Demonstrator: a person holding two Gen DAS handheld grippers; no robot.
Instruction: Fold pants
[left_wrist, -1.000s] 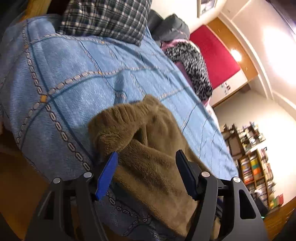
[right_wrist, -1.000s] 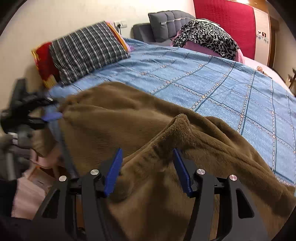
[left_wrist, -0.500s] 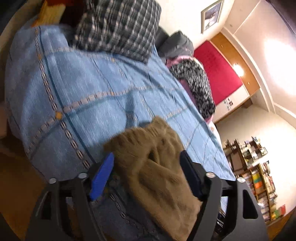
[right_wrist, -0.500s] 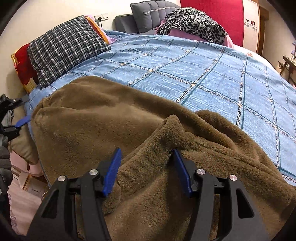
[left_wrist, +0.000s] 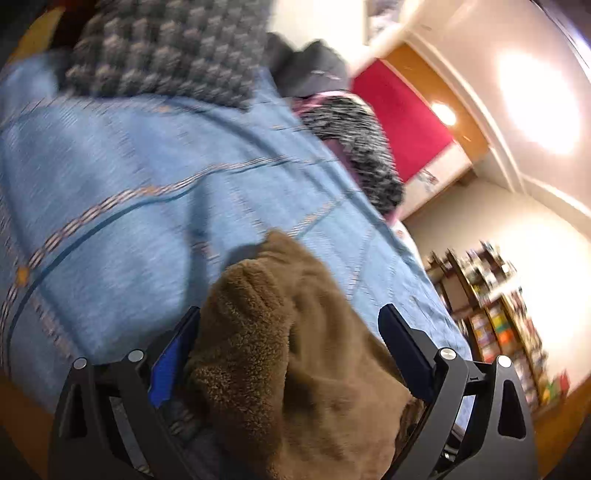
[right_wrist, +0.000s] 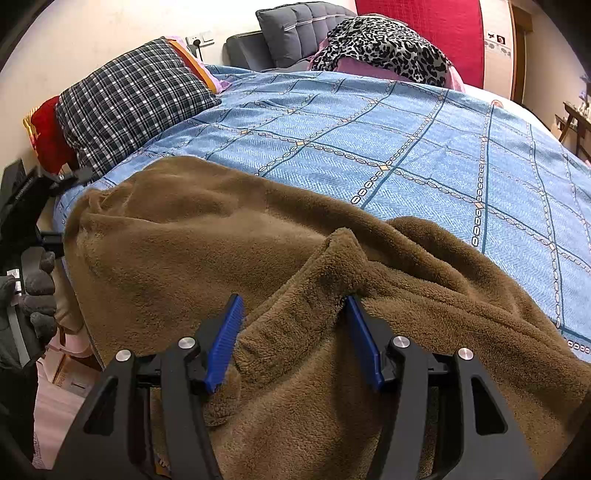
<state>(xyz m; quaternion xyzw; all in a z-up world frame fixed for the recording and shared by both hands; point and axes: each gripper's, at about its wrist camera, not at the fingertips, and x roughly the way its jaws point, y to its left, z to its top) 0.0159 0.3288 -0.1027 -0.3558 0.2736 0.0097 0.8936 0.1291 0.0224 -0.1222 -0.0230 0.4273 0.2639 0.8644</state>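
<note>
Brown fleece pants (right_wrist: 203, 240) lie spread near the edge of a bed with a blue patterned cover (right_wrist: 406, 129). My right gripper (right_wrist: 294, 299) is shut on a raised fold of the pants, which bunches up between its blue pads. In the left wrist view one end of the pants (left_wrist: 295, 369) lies between the jaws of my left gripper (left_wrist: 290, 312). These jaws are opening and stand wide, the right pad well away from the cloth. The left gripper (right_wrist: 33, 192) also shows at the left edge of the right wrist view, in a gloved hand (right_wrist: 37, 291).
A plaid pillow (right_wrist: 129, 99) and a red one (right_wrist: 44, 136) lie at the head of the bed. A leopard-print cloth (right_wrist: 380, 40) and a grey cushion (right_wrist: 295, 26) sit at the far side. A bookshelf (left_wrist: 498, 314) stands by the wall beyond the bed.
The left gripper's jaws have widened and let go of the pants' end, and the hand has shifted along the bed edge. The right gripper keeps its hold on the fold.
</note>
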